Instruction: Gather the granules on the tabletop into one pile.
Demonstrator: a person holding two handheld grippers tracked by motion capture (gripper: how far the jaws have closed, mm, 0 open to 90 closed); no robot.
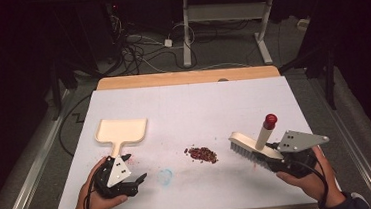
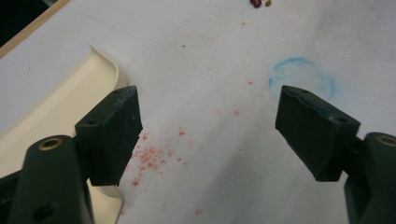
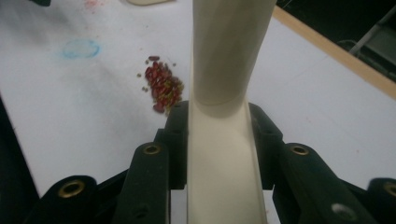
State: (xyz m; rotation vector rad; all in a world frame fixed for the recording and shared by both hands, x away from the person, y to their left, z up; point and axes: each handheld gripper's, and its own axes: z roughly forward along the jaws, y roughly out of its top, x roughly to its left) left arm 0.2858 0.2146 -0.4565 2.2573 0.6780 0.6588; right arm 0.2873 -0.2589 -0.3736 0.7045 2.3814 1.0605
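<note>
Brush [image 1: 251,148] clamped by handle in right hand-held gripper [image 1: 278,163], judged light, stiff; left hand-held gripper [image 1: 129,181] agape beside dustpan [image 1: 122,131]; beans [image 1: 202,154] loose on counter [image 1: 183,104].

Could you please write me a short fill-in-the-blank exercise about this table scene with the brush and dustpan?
1. The right hand-held gripper is shut on the cream ____, which has a red-tipped handle.
2. The left hand-held gripper has its jaws ____, with nothing between them.
3. The dustpan lies on the ____ side of the table in the high view.
4. The small pile of beans is mostly ____ in colour.

Missing words: brush; open; left; red
</note>
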